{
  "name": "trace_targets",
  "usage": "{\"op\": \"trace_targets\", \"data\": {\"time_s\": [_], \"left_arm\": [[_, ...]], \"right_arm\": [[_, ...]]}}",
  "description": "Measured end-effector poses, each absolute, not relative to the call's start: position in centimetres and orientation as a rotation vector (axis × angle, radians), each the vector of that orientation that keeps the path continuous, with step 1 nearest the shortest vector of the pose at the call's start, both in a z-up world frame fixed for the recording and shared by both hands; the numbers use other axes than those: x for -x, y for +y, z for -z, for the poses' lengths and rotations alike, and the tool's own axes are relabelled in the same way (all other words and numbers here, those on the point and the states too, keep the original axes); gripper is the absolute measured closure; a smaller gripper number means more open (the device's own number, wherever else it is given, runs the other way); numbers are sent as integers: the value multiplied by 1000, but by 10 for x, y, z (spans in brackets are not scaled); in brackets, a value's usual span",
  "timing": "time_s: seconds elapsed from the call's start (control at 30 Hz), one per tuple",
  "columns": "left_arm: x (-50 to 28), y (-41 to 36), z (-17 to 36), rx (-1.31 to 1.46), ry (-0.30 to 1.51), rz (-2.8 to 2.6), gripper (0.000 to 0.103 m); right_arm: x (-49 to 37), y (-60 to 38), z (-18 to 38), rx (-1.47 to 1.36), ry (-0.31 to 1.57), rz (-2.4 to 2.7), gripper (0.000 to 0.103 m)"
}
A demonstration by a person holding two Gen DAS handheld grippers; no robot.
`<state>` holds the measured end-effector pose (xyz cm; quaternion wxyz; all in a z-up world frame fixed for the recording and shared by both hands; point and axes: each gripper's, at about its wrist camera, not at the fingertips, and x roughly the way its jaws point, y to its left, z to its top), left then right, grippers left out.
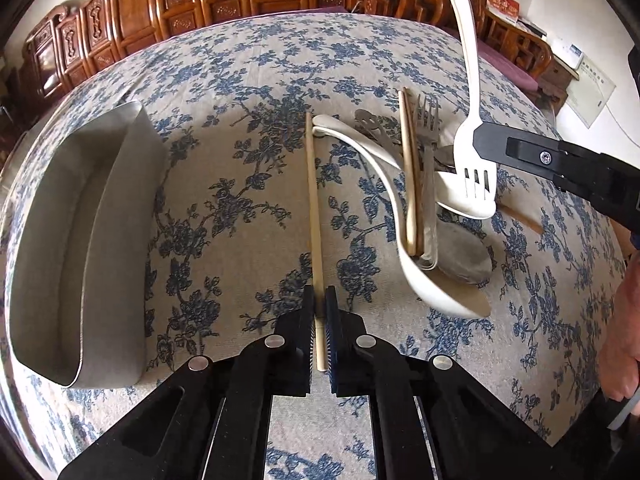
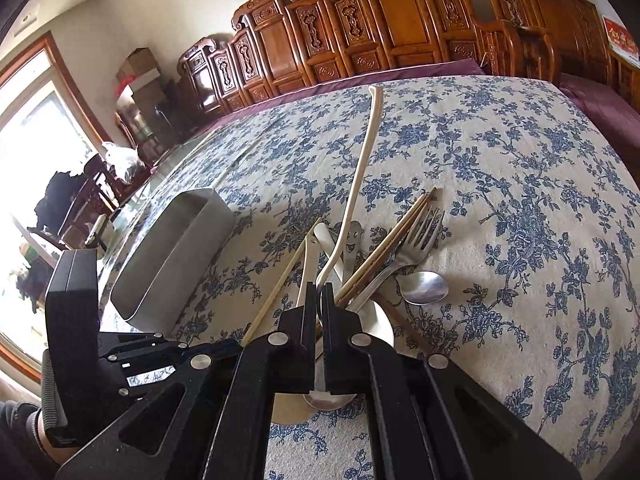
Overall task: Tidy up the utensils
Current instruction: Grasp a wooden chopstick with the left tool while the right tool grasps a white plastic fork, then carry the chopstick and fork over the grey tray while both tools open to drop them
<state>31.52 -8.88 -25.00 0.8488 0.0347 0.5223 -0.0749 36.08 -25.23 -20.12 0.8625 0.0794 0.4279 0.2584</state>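
My left gripper (image 1: 319,296) is shut on a single wooden chopstick (image 1: 313,200) that lies on the floral tablecloth. My right gripper (image 2: 318,290) is shut on a white plastic fork (image 1: 474,128) and holds it above the pile, handle up; in the right wrist view its handle (image 2: 362,168) rises away from the jaws. The pile holds a white ladle (image 1: 394,216), a pair of chopsticks (image 1: 410,168), a metal fork (image 2: 416,240), a metal spoon (image 2: 426,288) and a smiley-handled utensil (image 2: 352,240). A steel utensil holder (image 1: 76,248) stands at the left.
The table's tablecloth (image 1: 240,240) spreads all round. Carved wooden cabinets (image 2: 360,20) and chairs stand beyond the far edge. The steel holder also shows in the right wrist view (image 2: 176,252), left of the pile. A person's hand (image 1: 620,340) is at the right edge.
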Motion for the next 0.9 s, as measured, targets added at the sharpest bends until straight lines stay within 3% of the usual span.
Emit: {"op": "trace_targets", "data": {"time_s": [0.63,0.9], "left_arm": [[-287,-8,172,-57,960,202,99],[-290,39,165,-37,966,202,99]], "right_arm": [[-335,-201,192,-56,902,-574,99],[-330,-174,175,3,883,-550,99]]}}
